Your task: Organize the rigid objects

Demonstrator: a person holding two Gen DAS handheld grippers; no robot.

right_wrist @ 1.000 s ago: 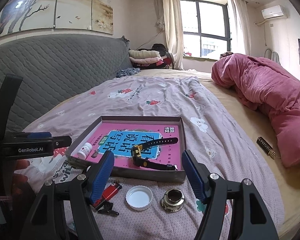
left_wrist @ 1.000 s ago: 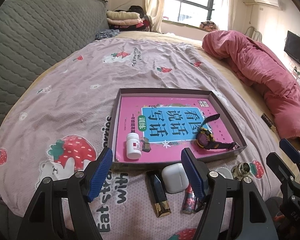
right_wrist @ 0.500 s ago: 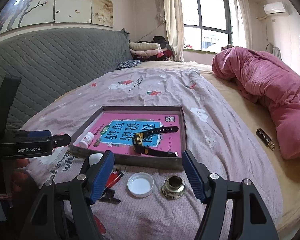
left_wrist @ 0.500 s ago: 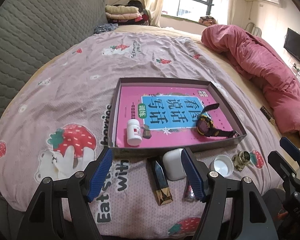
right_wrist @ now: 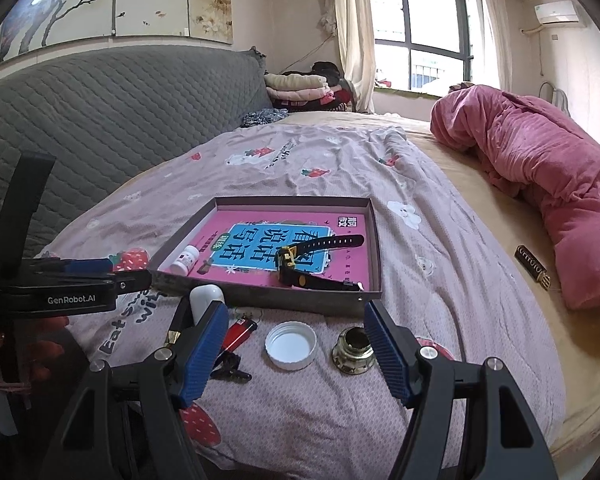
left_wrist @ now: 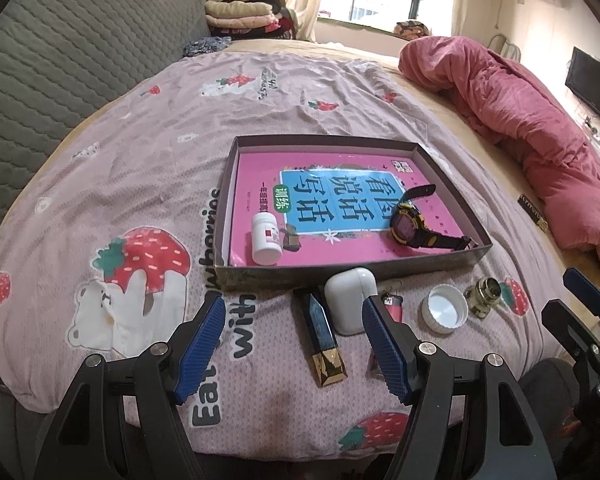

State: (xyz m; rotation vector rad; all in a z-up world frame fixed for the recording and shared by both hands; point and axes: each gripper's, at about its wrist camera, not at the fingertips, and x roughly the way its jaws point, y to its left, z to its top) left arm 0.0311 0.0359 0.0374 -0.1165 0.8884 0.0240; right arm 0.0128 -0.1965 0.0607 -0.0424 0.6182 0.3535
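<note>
Both the left gripper (left_wrist: 292, 340) and right gripper (right_wrist: 294, 346) hover open and empty over loose items beside the tray (left_wrist: 384, 274), where the smooth white earbud case (left_wrist: 350, 300) risks squirting free if pinched off-centre

Near the bed's front edge, the left gripper (left_wrist: 292, 344) hangs wide open over a white case (left_wrist: 350, 304) beside the tray (left_wrist: 260, 276).

A home bedroom: a bed (right_wrist: 440, 184) with strawberry-print sheet (left_wrist: 148, 152), padded headboard (right_wrist: 112, 120) and rumpled pink duvet (right_wrist: 540, 176)
</note>
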